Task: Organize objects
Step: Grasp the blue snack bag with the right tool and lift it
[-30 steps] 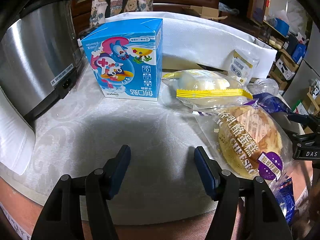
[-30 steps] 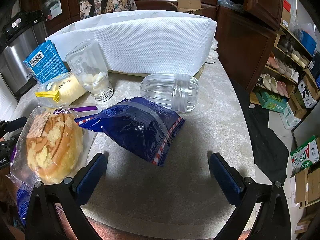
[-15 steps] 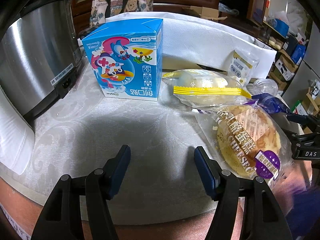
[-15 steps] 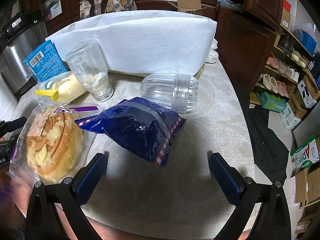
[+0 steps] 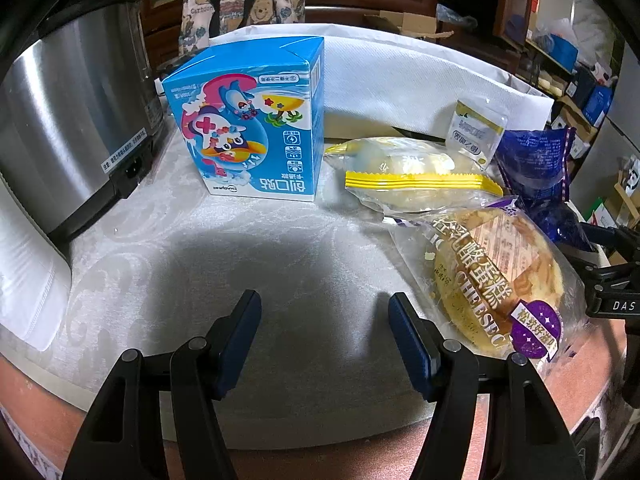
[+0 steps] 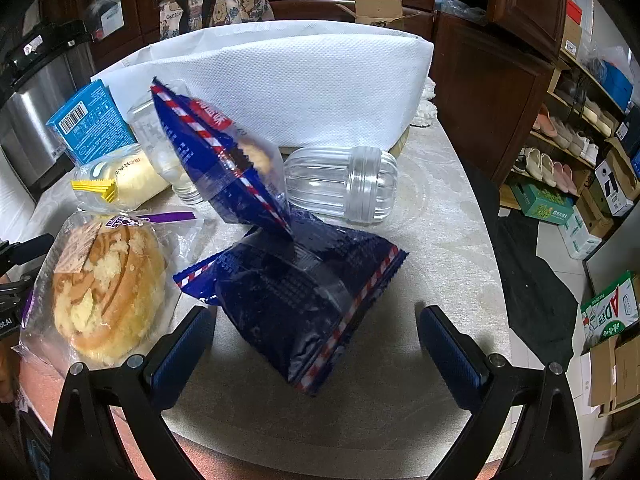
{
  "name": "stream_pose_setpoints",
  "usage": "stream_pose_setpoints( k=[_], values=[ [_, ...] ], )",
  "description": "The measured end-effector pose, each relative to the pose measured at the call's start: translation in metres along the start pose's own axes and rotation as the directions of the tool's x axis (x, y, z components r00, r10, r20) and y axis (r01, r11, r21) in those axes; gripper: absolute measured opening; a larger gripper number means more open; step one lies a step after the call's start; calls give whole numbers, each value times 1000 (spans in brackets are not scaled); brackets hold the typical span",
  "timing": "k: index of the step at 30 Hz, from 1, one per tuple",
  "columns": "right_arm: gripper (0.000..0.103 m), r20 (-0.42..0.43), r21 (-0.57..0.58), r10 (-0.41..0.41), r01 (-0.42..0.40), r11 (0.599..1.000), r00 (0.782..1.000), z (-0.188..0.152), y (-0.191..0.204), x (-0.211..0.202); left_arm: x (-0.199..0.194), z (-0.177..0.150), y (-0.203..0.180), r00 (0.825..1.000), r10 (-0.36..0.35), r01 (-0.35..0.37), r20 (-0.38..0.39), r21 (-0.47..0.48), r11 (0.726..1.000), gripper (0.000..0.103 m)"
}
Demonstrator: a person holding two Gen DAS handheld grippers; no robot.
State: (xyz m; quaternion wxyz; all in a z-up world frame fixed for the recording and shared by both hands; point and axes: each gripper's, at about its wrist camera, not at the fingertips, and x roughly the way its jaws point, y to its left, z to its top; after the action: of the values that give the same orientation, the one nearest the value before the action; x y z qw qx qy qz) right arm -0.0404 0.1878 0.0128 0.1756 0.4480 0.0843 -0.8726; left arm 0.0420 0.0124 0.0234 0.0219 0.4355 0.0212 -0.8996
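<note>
Snack packets are crowded on the pale patterned tabletop (image 6: 440,240): a second dark blue foil packet (image 6: 224,152), blurred and tilted, is seen standing on the flat dark blue foil packet (image 6: 304,300), half hiding the clear glass jar (image 6: 160,152) behind it. The clear-wrapped round cheese cake (image 6: 108,284) is cut off at the table edge. Both the left gripper (image 5: 324,320) and right gripper (image 6: 316,340) are held apart with nothing between them.

Both wrist cameras look steeply down, close over the near table edge (image 5: 120,380). The left view faces the table's left part, the right view its right part. Both show the cake (image 5: 496,280) (image 6: 108,280): lower right and lower left.
</note>
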Motion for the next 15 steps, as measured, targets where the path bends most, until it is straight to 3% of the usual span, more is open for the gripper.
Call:
stream_pose_setpoints(
  k=[5,10,13,15],
  values=[
    [103,-3,-32,24,-25,999,1000,2,-1,2,-6,-5,1,1000,-14,14,5,-9,1000,65],
    [103,-3,-56,40,-40,998,999,5,-2,4,-33,-7,11,996,-36,41,87,-47,998,65],
    [103,-4,-55,38,-39,998,999,5,-2,5,-52,-3,5,983,-93,99,158,-33,995,64],
    [103,-4,-49,37,-37,998,999,5,-2,4,-57,11,3,963,-162,162,215,15,987,64]
  ],
)
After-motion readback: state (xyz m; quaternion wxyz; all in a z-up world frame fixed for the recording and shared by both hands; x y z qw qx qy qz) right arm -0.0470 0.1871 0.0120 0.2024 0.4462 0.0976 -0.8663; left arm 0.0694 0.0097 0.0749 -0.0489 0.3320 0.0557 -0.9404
